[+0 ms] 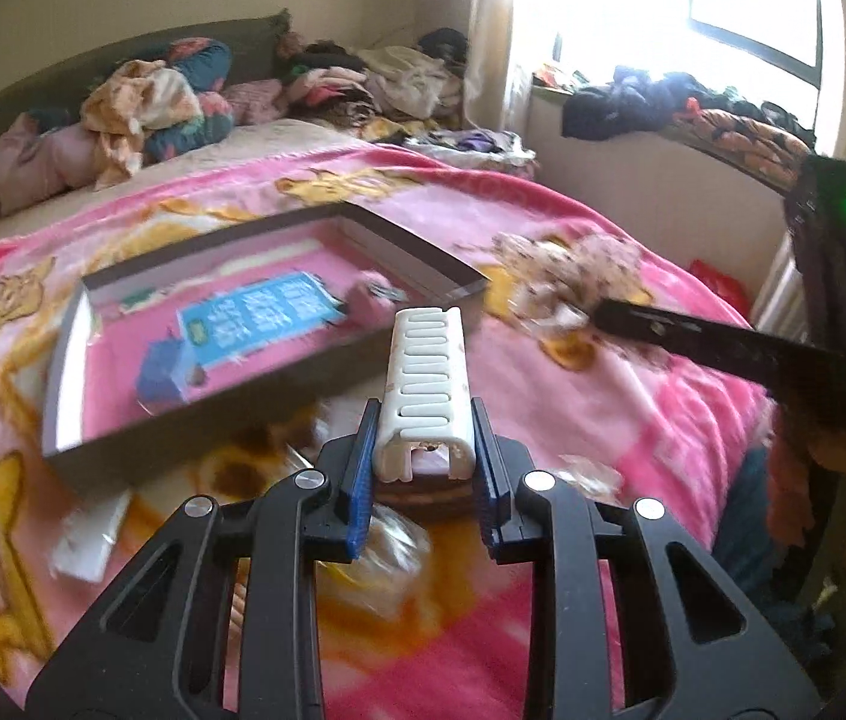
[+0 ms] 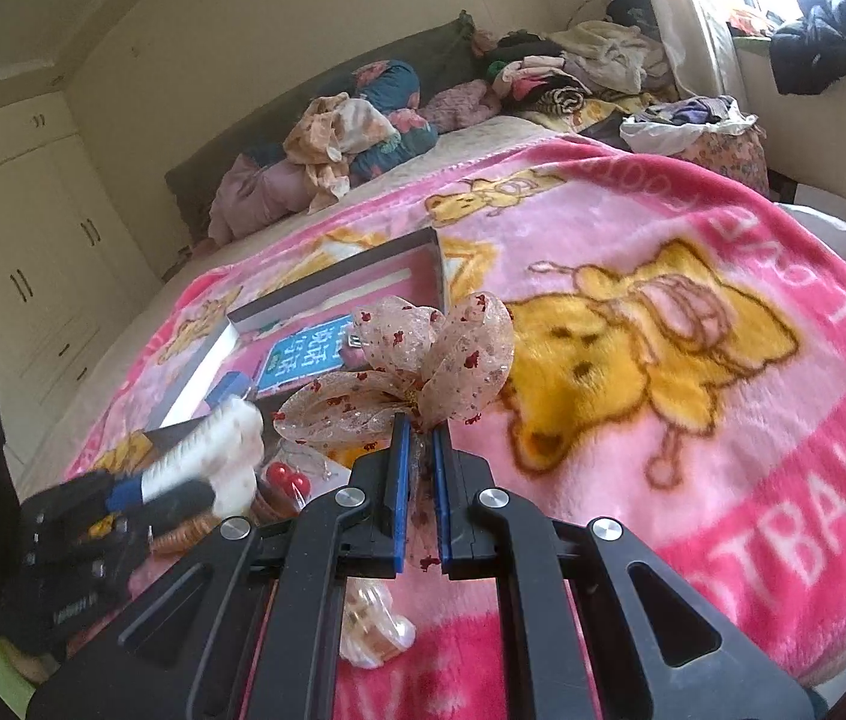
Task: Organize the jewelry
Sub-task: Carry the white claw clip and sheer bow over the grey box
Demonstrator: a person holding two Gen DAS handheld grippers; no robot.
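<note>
My left gripper [image 1: 423, 420] is shut on a white slotted hair clip [image 1: 428, 384] and holds it above the pink blanket, just in front of an open box [image 1: 63, 372] with a pink lining. My right gripper [image 2: 420, 444] is shut on a sheer beige ribbon bow with red specks [image 2: 423, 369], held over the blanket to the right of the box [image 2: 333, 282]. In the left wrist view the bow [image 1: 567, 276] and right gripper [image 1: 723, 342] are at the right. In the right wrist view the left gripper with the clip [image 2: 213, 450] is at the lower left.
A blue printed card [image 1: 255, 324] lies inside the box. Brown bangles [image 2: 195, 528], red beads [image 2: 285, 480], a pale claw clip [image 2: 375, 630] and small plastic packets [image 1: 387, 564] lie on the blanket [image 2: 663, 360]. Clothes are piled at the headboard [image 1: 153, 102] and window sill [image 1: 693, 102].
</note>
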